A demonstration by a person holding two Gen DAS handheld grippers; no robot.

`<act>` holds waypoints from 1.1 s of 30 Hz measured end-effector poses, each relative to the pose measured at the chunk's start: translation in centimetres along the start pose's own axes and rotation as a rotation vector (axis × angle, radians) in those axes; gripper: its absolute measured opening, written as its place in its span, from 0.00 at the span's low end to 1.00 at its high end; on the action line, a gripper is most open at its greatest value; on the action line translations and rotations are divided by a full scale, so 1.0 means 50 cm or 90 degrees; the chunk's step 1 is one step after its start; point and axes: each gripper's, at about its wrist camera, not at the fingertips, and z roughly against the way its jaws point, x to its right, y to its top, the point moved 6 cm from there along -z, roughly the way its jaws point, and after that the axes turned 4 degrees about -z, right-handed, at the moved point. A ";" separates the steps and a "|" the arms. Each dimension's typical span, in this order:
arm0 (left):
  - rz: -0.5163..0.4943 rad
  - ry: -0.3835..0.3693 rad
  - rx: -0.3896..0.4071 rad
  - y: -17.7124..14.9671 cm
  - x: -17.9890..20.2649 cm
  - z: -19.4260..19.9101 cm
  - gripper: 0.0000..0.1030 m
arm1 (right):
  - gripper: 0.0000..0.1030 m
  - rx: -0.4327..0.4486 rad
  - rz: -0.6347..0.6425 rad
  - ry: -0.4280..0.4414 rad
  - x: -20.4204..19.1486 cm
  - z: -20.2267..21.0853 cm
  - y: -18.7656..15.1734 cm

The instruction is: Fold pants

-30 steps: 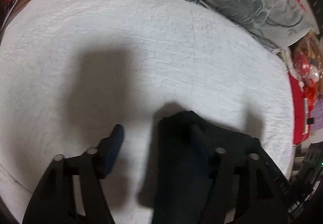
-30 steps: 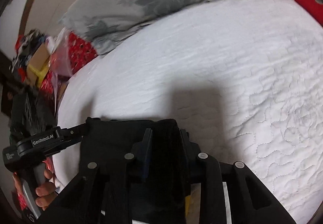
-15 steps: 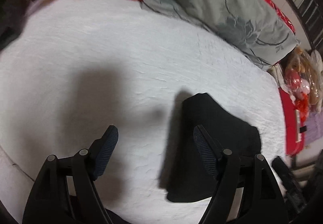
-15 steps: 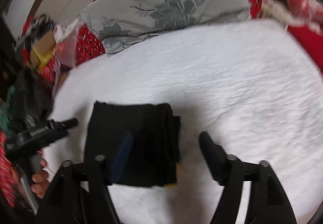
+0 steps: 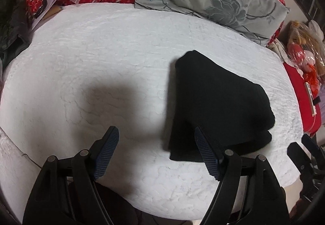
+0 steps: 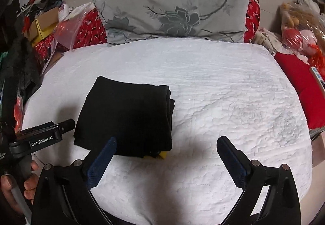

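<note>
1. Right gripper [image 6: 166,159]: nearest the lens in the right wrist view, above the near part of the white quilted bedcover [image 6: 233,103]. Its jaws have just been opening and now stand wide apart, with only bare cover between the blue ribbed pads [image 6: 101,161].
2. Left gripper [image 5: 155,149]: jaws stand well apart and grip nothing. The right pad overlaps the near edge of the pants in the picture; contact cannot be told.
3. A hand [image 6: 19,180] at the near left of the right wrist view grips the left gripper's handle.
4. Black pants [image 6: 128,115]: folded into a compact, layered rectangle, lying flat on the bedcover left of centre, clear of both sets of jaws. A yellow scrap [image 6: 163,155] shows at the near right corner.
5. Grey floral pillow [image 6: 174,14]: at the far edge of the bed, against a red patterned cover [image 6: 254,8].
6. Far left: boxes and a clear bag [image 6: 69,28]. Far right: wrapped soft toys [image 6: 300,30].
</note>
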 end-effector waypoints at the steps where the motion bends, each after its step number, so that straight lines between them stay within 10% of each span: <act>1: -0.002 0.002 0.002 -0.002 0.003 0.003 0.75 | 0.97 -0.001 -0.003 0.002 0.003 0.000 -0.003; 33: -0.037 0.098 0.068 -0.015 0.004 0.050 0.75 | 0.97 0.040 -0.050 -0.009 0.043 0.028 -0.022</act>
